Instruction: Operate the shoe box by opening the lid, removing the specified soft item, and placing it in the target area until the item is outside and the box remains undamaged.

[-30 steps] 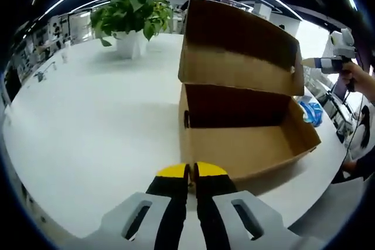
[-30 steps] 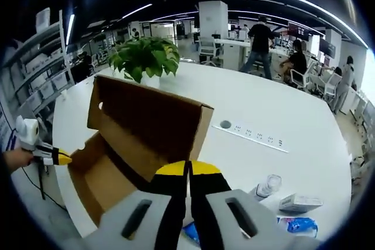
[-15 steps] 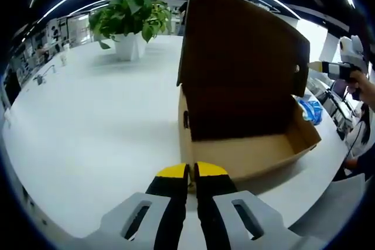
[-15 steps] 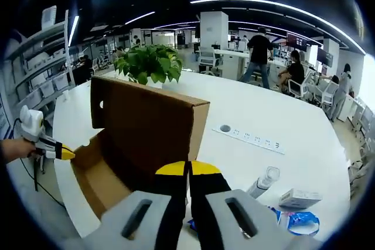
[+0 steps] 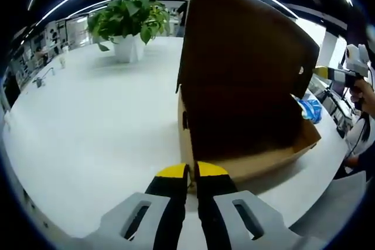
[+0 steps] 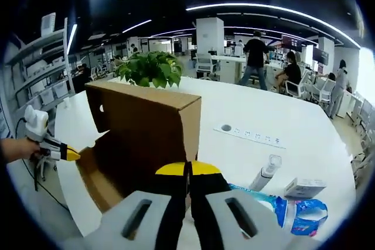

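Shoe box (image 5: 246,144) on table (image 5: 88,121), lid (image 6: 146,115) upright. Both grippers, left (image 5: 191,171) & right (image 6: 188,169), closed w/ nothing held; I risk tearing the hinge if lid's over-pushed

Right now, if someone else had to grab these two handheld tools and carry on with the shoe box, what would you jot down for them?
Left tool: jaws shut, empty, at the near wall of the shoe box.
Right tool: jaws shut, empty, at the box's other side.
Lid stands upright, so the box is open.
Inside too dark to see; soft item not located.
Blue packet, bottle and small carton lie on the white table beside the box.
Done: lid opened. Left: find the soft item, lift it out, set it down.
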The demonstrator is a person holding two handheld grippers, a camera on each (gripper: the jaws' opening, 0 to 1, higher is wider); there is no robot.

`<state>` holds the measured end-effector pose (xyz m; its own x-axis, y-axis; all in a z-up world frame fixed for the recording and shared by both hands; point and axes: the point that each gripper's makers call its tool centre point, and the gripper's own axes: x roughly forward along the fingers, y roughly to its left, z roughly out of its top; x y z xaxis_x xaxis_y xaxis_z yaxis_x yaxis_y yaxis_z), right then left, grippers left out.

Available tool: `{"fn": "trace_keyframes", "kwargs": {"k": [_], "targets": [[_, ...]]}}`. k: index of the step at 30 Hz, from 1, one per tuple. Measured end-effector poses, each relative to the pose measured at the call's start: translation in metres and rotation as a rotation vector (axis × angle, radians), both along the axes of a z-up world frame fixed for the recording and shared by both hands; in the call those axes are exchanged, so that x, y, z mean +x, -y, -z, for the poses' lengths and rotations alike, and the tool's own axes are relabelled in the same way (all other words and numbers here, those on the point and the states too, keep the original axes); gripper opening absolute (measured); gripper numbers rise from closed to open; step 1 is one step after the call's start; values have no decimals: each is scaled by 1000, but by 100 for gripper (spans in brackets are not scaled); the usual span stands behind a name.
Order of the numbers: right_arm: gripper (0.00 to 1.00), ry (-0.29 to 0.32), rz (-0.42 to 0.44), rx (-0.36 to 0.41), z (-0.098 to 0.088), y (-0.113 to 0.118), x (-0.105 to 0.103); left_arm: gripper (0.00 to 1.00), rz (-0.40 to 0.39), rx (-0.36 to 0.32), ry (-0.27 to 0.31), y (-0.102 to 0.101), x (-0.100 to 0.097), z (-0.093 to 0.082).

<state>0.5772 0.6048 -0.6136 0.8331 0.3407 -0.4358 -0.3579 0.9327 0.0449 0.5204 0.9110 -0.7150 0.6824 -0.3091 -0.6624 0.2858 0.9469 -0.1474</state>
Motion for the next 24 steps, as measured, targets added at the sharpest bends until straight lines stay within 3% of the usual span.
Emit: {"fn": "trace_keyframes", "kwargs": {"k": [14, 24], "targets": [[0, 17, 22, 25, 5, -3, -15, 6, 4, 32, 6, -3, 0, -2], [0, 25, 24, 25, 10, -4, -23, 7, 1, 37, 46, -9, 2, -18]]}}
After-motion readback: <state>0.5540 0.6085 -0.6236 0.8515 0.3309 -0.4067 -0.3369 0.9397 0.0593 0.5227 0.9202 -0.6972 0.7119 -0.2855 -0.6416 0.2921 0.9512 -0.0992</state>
